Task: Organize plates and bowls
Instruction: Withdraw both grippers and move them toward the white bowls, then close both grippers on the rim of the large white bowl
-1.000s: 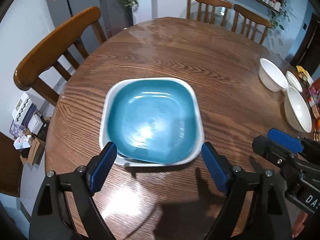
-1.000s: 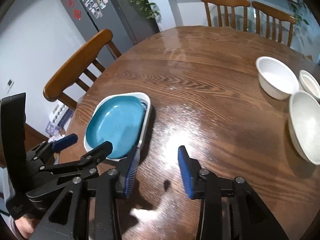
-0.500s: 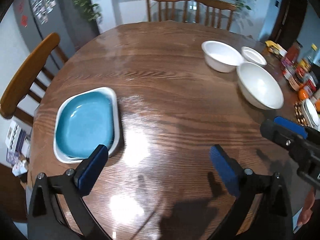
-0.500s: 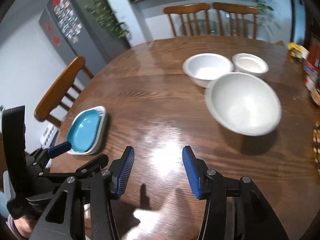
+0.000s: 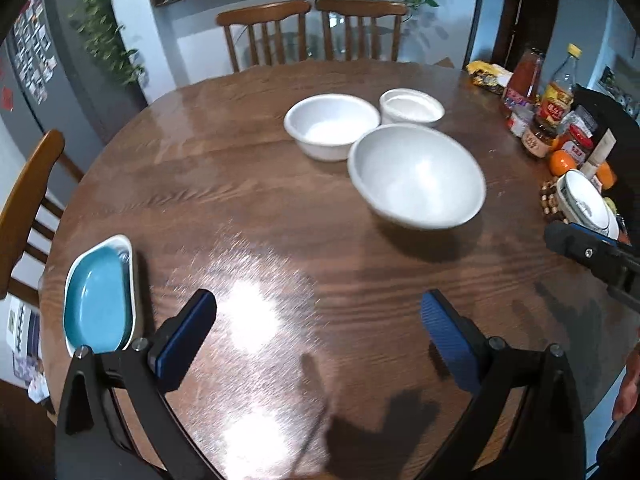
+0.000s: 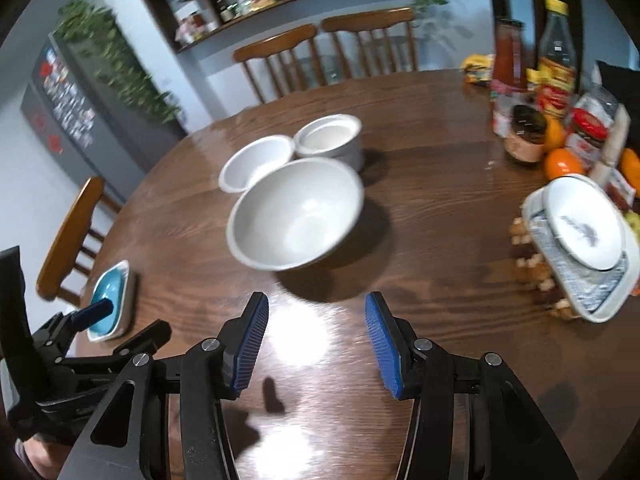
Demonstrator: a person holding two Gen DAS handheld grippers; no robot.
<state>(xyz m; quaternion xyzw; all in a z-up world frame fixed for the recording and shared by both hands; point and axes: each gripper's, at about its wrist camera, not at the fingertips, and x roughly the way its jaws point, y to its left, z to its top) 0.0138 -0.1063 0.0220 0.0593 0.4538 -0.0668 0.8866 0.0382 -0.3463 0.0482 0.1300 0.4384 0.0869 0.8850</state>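
The large white bowl (image 5: 416,178) serves as the landmark: it stands on the round wooden bench (image 5: 280,216), and just behind it sit a medium white bowl (image 5: 332,124) and a small white bowl (image 5: 412,107), the three clustered close together, probably so they can be nested by size. Well to the left of the large bowl, near the bench's edge, a blue square plate (image 5: 98,304) lies inside a white square plate (image 5: 129,276), a stack that looks already sorted. To the right of the large bowl, in the right wrist view, another white dish (image 6: 580,224) rests in a blue-patterned square dish (image 6: 592,280) on a beaded trivet, beside bottles, jars and oranges; their labels are too blurred to read, and the dark mark inside that white dish cannot be made out. The left tongs (image 5: 316,322) are spread wide with nothing between them, their jaws having just been opening, and hang over bare wood in front of the large bowl. The right tongs (image 6: 316,338) stand partly spread and empty, aimed at the large bowl's near rim, likely to take it next. No brand writing is legible on either tool.
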